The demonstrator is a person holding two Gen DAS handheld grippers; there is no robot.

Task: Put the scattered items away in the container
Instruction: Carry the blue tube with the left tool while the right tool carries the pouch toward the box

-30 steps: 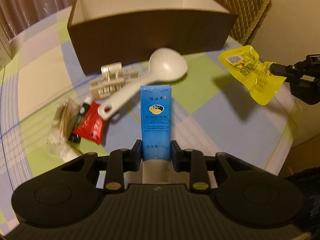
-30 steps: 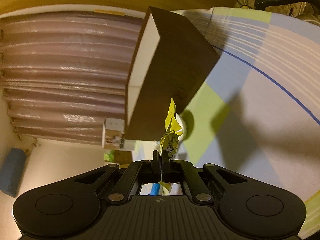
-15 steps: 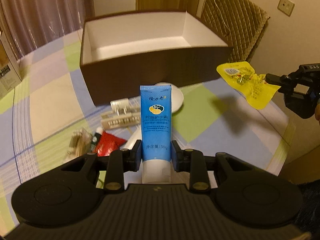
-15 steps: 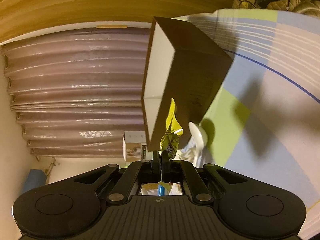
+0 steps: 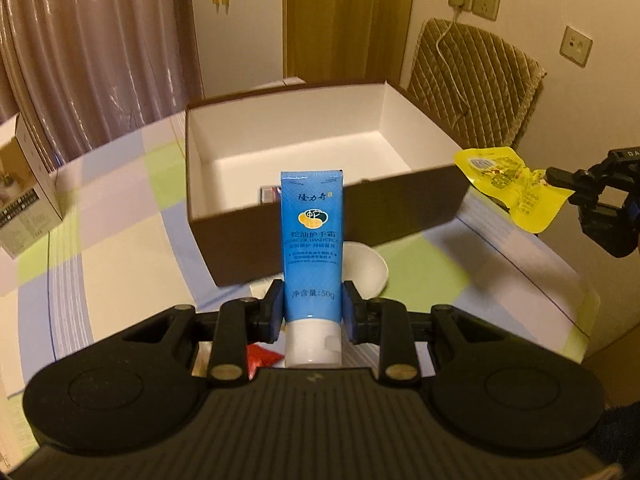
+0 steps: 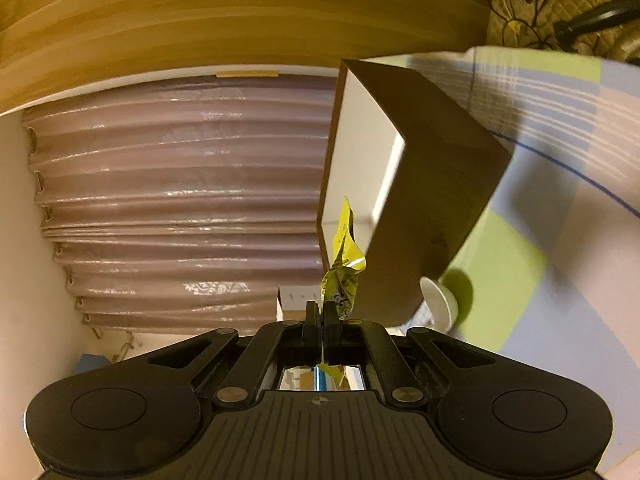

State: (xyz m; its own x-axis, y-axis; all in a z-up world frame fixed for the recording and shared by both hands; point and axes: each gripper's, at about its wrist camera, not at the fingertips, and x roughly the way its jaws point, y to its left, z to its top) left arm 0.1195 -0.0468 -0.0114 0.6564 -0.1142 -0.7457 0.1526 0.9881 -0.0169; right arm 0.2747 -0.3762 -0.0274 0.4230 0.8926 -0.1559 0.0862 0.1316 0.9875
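Gripping a blue hand-cream tube [image 5: 311, 240] just above its white cap, the left gripper [image 5: 312, 308] holds it upright over the checked tablecloth [image 5: 112, 264]. Behind the tube lies a white spoon [image 5: 366, 268], then the open brown box [image 5: 400, 208]. At the box's right corner, the right gripper [image 6: 321, 312] pinches a yellow snack packet [image 5: 508, 184] in clenched jaws.

Dim, warm yellowish indoor light

Edges are bent by fisheye distortion; glare is seen on the curtain [image 6: 180, 184], and the worktop [image 6: 568, 184] is motion-blurred.
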